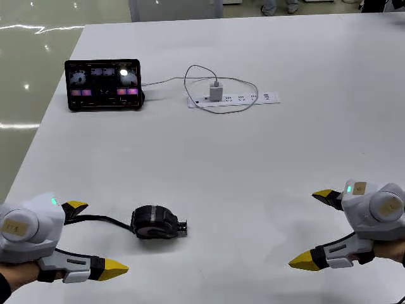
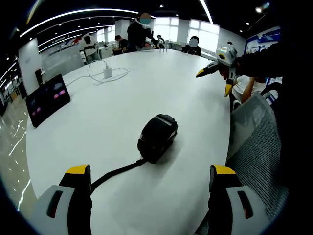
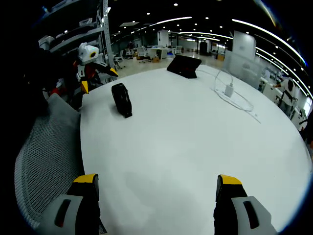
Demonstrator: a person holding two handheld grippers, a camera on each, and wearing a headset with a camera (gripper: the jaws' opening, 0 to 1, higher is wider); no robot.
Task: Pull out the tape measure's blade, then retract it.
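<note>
Both grippers hang spread and empty over the worktop's (image 1: 253,158) near edge, the left gripper (image 1: 100,237) at the near left corner and the right gripper (image 1: 309,227) well apart toward the near right. The tape measure (image 1: 156,222) lies just ahead of the left jaws, its strap (image 1: 104,220) trailing back between them. The blade looks wound in, so the left can likely pin the case while the right pulls.

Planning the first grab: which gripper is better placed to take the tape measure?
Left. The left gripper is open and right beside the tape measure, whose strap runs back toward its jaws. The right gripper, also open, sits far off across the table.
</note>
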